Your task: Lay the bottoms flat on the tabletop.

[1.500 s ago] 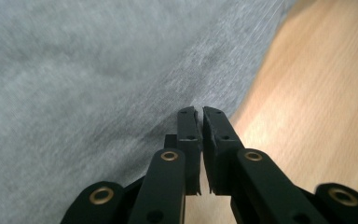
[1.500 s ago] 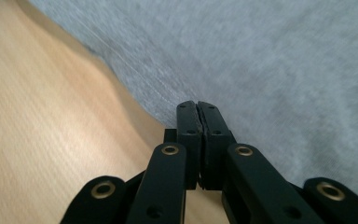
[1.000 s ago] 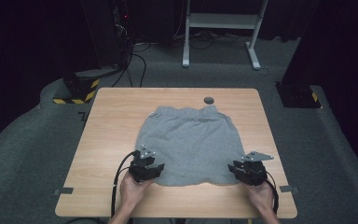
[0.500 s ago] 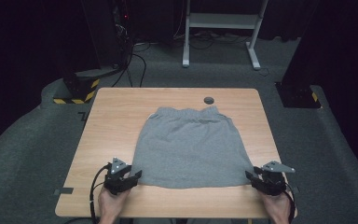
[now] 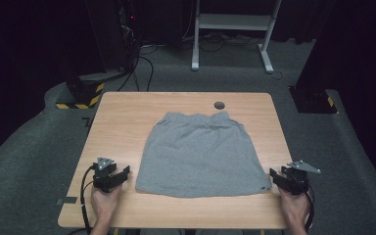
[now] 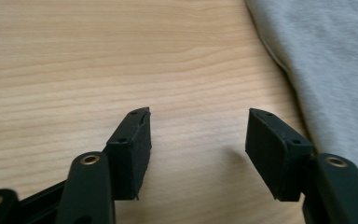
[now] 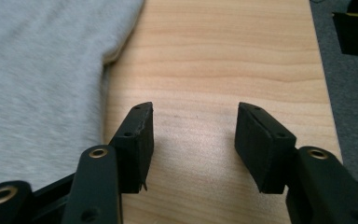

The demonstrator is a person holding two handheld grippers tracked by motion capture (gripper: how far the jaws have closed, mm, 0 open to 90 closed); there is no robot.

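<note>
Your left gripper (image 5: 120,175) and right gripper (image 5: 278,177), jaws just opening wide and empty, flank the grey skirt (image 5: 203,154) mid-frame on the wooden table (image 5: 127,117); dark carpet (image 5: 39,161) surrounds it.

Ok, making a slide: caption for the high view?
Grey skirt flat on wooden table; both grippers open beside its near corners.

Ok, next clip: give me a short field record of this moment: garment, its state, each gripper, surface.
garment: grey skirt, waistband at the far side
state: spread flat, hem toward the person
left gripper: open, jaws just been opening, nothing between them, on bare wood left of the skirt
right gripper: open, jaws just been opening, nothing between them, right of the skirt
surface: wooden table
</note>
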